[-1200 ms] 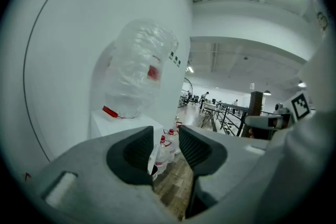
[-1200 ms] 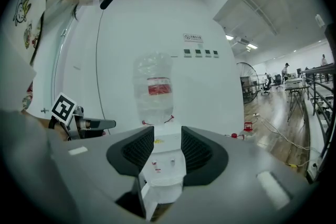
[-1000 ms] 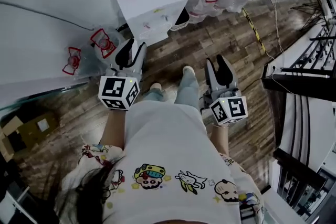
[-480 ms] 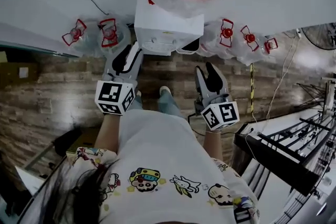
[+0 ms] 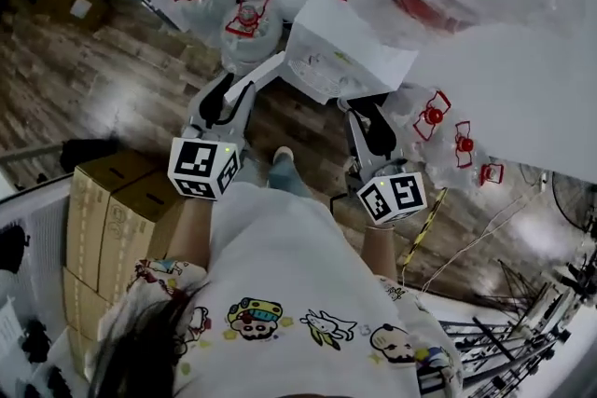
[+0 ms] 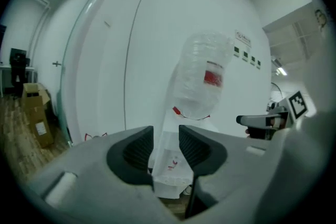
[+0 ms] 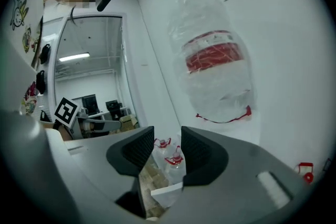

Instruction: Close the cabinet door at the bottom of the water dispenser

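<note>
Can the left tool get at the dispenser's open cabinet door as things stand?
Probably yes. The left tool, jaws apart and empty, points at the water dispenser with its tips close beside the swung-out cabinet door. Nothing stands between them. Whether they touch already I cannot tell.

The head view looks steeply down from above the person (image 5: pixel 280 275) onto the water dispenser (image 5: pixel 350 61), near in front. Both gripper views look almost level, one from each side, and share its inverted bottle (image 6: pixel 202 81).
</note>
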The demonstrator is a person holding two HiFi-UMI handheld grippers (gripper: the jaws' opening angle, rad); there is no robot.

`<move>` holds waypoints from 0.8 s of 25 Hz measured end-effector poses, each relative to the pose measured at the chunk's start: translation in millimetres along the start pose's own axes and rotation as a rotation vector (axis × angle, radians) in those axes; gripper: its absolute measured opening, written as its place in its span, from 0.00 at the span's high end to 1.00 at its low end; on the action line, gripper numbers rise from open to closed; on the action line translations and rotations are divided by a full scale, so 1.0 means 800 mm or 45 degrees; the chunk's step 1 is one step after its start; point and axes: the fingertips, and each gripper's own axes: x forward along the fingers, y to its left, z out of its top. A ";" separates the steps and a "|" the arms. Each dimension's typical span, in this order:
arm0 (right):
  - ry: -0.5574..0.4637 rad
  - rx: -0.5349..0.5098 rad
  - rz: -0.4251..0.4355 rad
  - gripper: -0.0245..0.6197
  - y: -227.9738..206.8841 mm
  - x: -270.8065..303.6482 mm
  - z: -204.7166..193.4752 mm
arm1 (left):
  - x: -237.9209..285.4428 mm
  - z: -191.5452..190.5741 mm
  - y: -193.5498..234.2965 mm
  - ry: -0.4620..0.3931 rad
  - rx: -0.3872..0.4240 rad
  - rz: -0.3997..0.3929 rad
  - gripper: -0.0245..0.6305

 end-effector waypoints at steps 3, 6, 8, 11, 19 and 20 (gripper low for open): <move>0.063 -0.021 0.151 0.72 0.016 0.022 -0.011 | -0.035 -0.015 0.016 -0.010 -0.051 0.151 0.74; 0.120 -0.036 0.263 0.72 0.036 0.041 -0.023 | -0.065 -0.032 0.032 -0.008 -0.094 0.270 0.74; 0.150 -0.037 0.328 0.72 0.048 0.056 -0.032 | -0.083 -0.044 0.043 -0.002 -0.124 0.337 0.74; 0.203 -0.046 0.412 0.72 0.068 0.078 -0.047 | -0.104 -0.064 0.057 0.011 -0.174 0.418 0.74; 0.327 -0.069 0.535 0.72 0.115 0.130 -0.096 | -0.134 -0.105 0.087 0.020 -0.256 0.502 0.74; 0.342 -0.073 0.545 0.72 0.122 0.137 -0.103 | -0.136 -0.110 0.092 0.021 -0.263 0.506 0.74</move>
